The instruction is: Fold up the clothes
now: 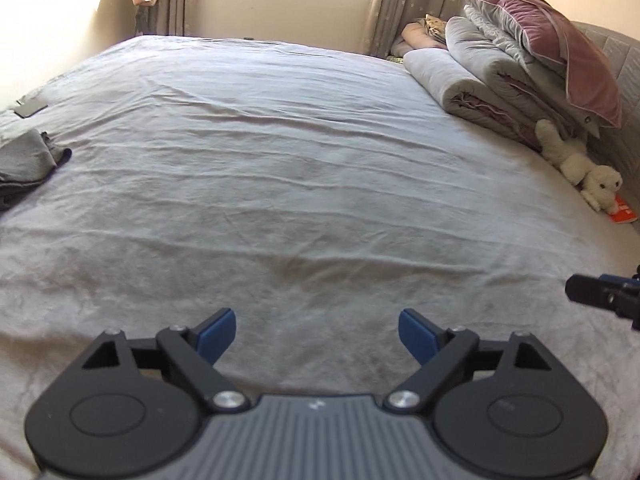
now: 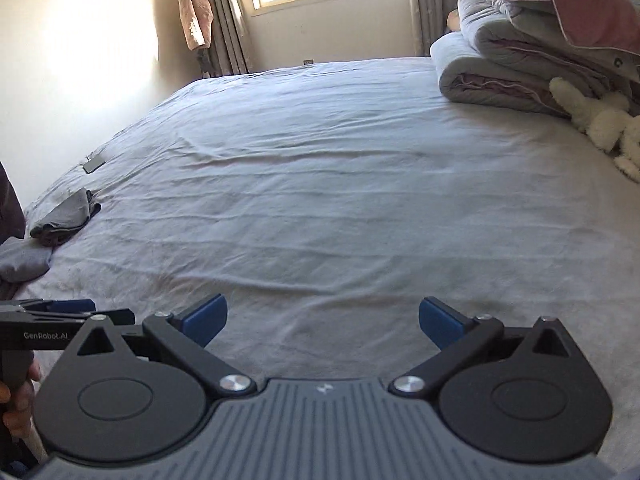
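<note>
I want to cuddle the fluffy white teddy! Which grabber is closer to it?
The right gripper. The white plush toy lies by the folded bedding on its own side. The left gripper sits further toward the grey clothes. Both are open, holding nothing.

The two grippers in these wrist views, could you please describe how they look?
Both the left gripper and the right gripper have blue fingertip pads on black linkage arms, silver pivot screws, round black housings and a ribbed grey body. White "GenRobot.AI" lettering marks the left gripper's side in the right wrist view.
</note>
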Available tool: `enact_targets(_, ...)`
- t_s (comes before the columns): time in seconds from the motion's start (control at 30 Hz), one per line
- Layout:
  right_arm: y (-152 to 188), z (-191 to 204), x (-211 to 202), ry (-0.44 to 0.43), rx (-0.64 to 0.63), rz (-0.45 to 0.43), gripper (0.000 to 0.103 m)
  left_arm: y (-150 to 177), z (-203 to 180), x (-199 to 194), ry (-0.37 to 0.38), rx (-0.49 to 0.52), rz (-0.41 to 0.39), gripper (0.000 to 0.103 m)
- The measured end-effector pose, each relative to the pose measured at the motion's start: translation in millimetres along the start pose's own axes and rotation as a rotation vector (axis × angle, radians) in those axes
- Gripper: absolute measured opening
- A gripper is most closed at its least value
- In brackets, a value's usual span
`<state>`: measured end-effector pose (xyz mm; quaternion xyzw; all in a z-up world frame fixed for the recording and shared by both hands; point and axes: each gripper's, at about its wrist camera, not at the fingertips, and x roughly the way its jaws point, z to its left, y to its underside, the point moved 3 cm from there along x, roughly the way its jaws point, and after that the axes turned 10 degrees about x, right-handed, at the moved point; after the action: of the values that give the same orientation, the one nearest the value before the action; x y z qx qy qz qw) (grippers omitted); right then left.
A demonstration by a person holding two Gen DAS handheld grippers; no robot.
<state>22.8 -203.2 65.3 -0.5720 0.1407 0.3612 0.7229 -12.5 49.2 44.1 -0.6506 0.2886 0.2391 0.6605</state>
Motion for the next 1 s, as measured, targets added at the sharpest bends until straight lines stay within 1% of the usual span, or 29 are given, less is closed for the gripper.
enact_targets(0.2,19.4,5.7,10.5,0.027,-0.009,0.000,0.103,1.0,-6.9,-0.7,-0.040,0.021,-0.010,0.093)
enact_targets(0.5,38.0,13.8,22.0,0.057,-0.024,0.015,0.103,8.7,-22.0,9.6,-0.047,0.035,0.015,0.094)
enact_targets(0.67,43.9,17.3,33.2,0.101,-0.055,0.002,0.103,14.7,-25.1,16.4,-0.050,0.040,0.027,0.095)
enact_targets(0.9,49.3,17.5,53.7,0.123,-0.027,0.004,0.103,21.5,-23.2,33.5,-0.088,0.048,0.011,0.099)
enact_targets(0.93,51.0,17.8,57.1,0.128,-0.024,0.003,0.103,23.1,-23.6,37.0,-0.089,0.056,0.009,0.101)
enact_targets(1.0,54.3,18.4,63.9,0.138,-0.017,0.000,0.103,26.7,-25.2,43.5,-0.103,0.076,-0.006,0.102)
